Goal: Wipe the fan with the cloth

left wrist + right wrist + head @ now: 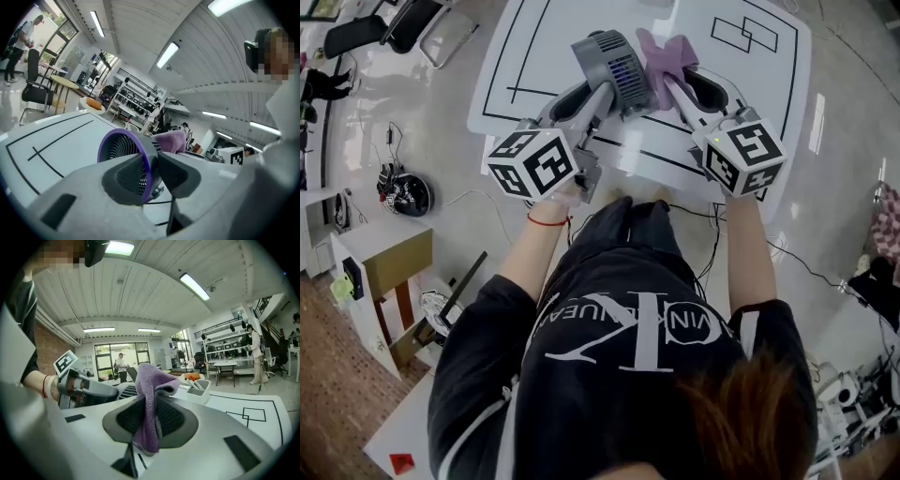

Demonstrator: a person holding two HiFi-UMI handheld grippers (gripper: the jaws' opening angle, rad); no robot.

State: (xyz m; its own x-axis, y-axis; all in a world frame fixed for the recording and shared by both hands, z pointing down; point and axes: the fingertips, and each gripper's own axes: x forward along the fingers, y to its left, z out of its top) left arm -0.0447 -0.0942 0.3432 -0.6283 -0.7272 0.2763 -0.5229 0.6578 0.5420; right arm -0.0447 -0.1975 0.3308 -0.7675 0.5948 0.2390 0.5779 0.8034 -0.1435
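Pinching the fan [614,58] by its rim in my left tongs [151,165], I grip the cloth [661,54] in my right tongs [149,420], top centre. I'd hold the fan steady, sweeping lightly.

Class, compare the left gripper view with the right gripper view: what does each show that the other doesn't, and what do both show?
Left only: the fan's purple front ring, clamped in the left tool. Right only: the right tool pinching the cloth, a white tray and a red wristband. Both: the fan, the purple cloth and the line-marked table.
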